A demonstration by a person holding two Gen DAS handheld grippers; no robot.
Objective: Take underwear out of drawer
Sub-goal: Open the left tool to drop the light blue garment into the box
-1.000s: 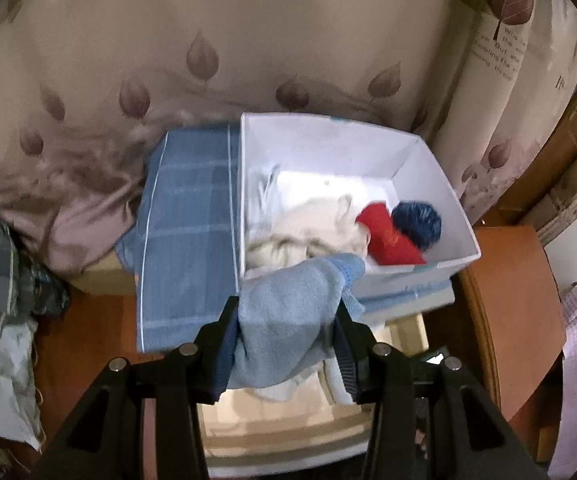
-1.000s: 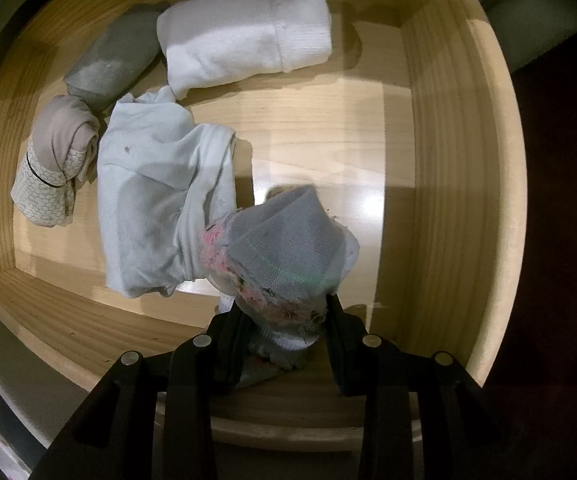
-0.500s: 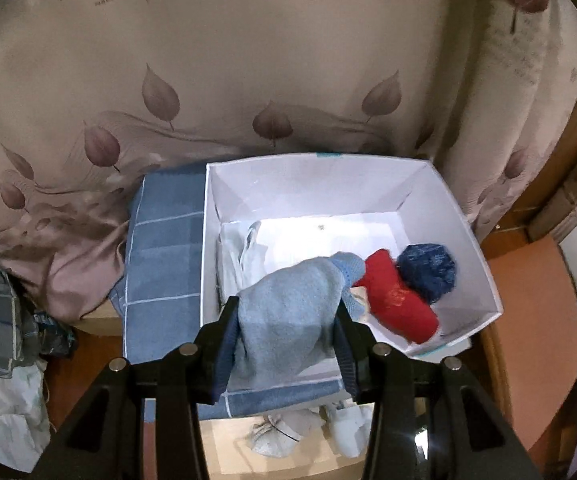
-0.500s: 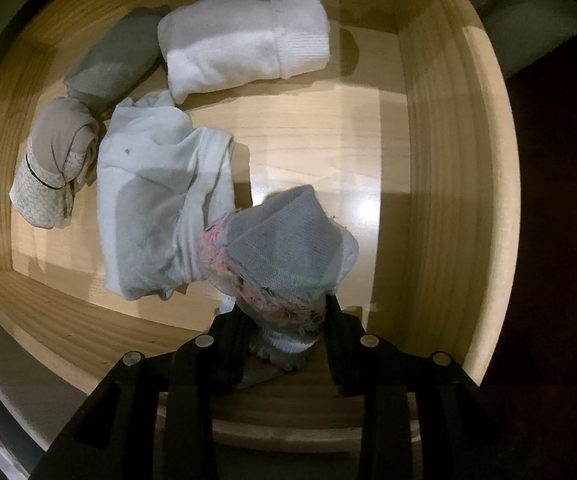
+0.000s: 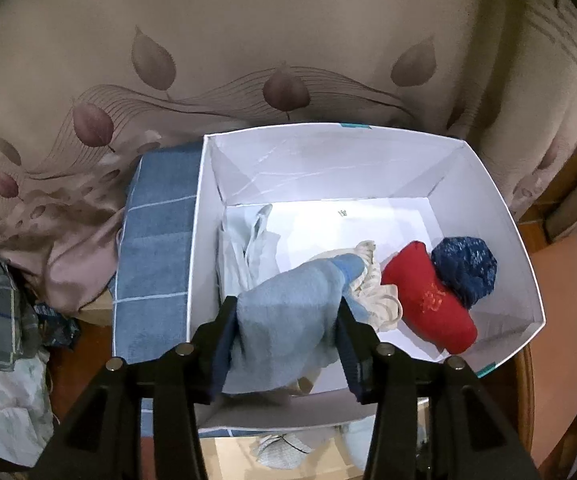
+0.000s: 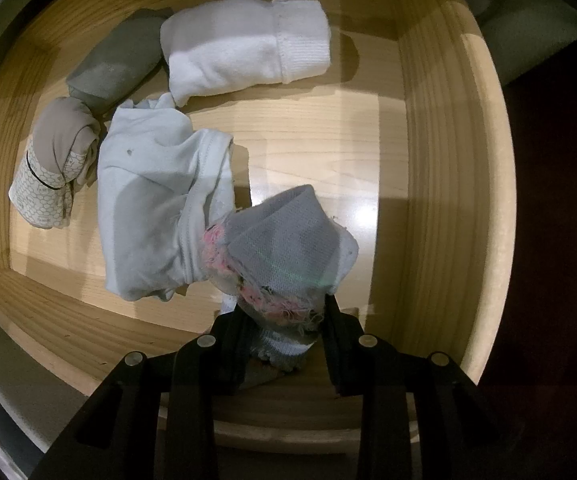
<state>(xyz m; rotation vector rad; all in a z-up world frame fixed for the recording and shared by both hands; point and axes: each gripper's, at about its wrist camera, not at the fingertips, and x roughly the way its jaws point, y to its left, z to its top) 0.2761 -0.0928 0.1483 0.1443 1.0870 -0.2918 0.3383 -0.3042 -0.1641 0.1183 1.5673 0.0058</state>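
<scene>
Pale-blue underwear (image 5: 288, 320) is pinched between the fingers of the left gripper (image 5: 286, 320), which hangs over the near left part of a white box (image 5: 328, 168). Inside the box, a red rolled piece (image 5: 428, 300) lies right of the held cloth, a dark-blue bundle (image 5: 466, 272) touches the red one on its far right, a cream garment (image 5: 372, 292) sits between the blue cloth and the red roll, and a light crumpled piece (image 5: 248, 244) lies along the box's left wall. A blue checked cloth (image 5: 156, 256) lies just beside the box's left side.

Over the wooden drawer (image 6: 448, 160), the right gripper (image 6: 284, 320) clamps a grey bundle with frayed pink trim (image 6: 284, 248) near the drawer's front wall. A pale garment (image 6: 156, 208) touches that bundle's left side; a white roll (image 6: 244, 60), a grey roll (image 6: 116, 64) and a beige roll (image 6: 52, 164) lie in the drawer's back and left parts.
</scene>
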